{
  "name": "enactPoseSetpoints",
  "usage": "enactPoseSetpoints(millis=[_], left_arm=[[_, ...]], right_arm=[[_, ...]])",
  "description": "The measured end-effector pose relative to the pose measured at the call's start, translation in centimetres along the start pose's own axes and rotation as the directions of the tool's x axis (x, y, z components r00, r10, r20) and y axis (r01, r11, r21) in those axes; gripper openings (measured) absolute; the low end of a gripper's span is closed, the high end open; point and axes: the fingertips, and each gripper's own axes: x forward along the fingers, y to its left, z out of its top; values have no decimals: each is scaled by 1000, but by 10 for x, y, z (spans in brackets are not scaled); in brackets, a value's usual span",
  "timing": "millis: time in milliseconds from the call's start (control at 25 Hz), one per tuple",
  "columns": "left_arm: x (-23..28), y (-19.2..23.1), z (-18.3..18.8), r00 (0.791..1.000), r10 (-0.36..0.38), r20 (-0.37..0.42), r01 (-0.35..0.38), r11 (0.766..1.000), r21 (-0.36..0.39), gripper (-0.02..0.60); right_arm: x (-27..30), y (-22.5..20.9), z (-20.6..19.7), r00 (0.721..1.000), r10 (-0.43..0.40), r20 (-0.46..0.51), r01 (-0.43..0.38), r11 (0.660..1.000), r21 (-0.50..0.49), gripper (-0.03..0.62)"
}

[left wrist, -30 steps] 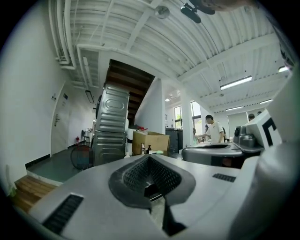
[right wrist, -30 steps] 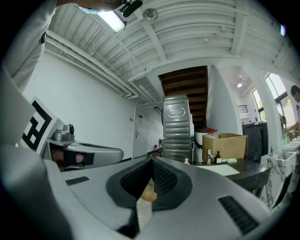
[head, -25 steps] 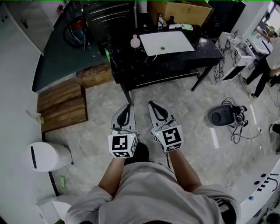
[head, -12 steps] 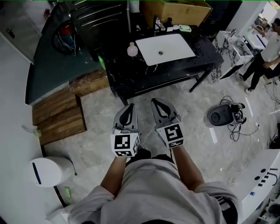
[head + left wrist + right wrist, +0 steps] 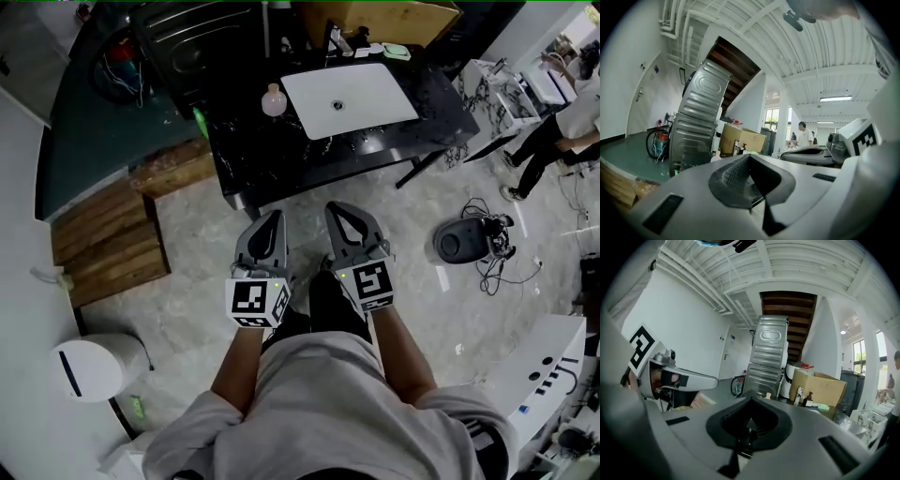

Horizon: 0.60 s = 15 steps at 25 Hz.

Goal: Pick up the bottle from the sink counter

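A small pale pink bottle (image 5: 273, 100) stands upright on the black sink counter (image 5: 272, 150), just left of the white basin (image 5: 352, 98). Other small bottles (image 5: 336, 42) stand by the tap behind the basin. My left gripper (image 5: 274, 218) and right gripper (image 5: 337, 208) are held side by side over the floor, short of the counter's front edge and well away from the bottle. Both are shut, with nothing between the jaws. In the right gripper view the pale bottle (image 5: 768, 395) shows far off, just above the shut right gripper (image 5: 751, 400). The left gripper (image 5: 749, 156) fills the lower half of its own view.
A grey washing machine (image 5: 202, 47) and a cardboard box (image 5: 384, 19) stand behind the counter. Wooden pallets (image 5: 103, 239) lie to the left, with a white bin (image 5: 94, 361) nearer me. A dark round device with cables (image 5: 461, 242) sits on the floor to the right. A person (image 5: 562, 112) stands far right.
The counter and sink have come nearer and shifted left in the head view. Both grippers stay shut, side by side in front of me.
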Motion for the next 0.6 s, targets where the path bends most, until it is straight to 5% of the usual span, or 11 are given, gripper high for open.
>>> enactPoseSetpoints(millis=[600], left_arm=[[162,38,-7,983,150,-108,-139,985,104,12]], right_arm=[[106,-125,5,983,167,73,-167,986,-2,9]])
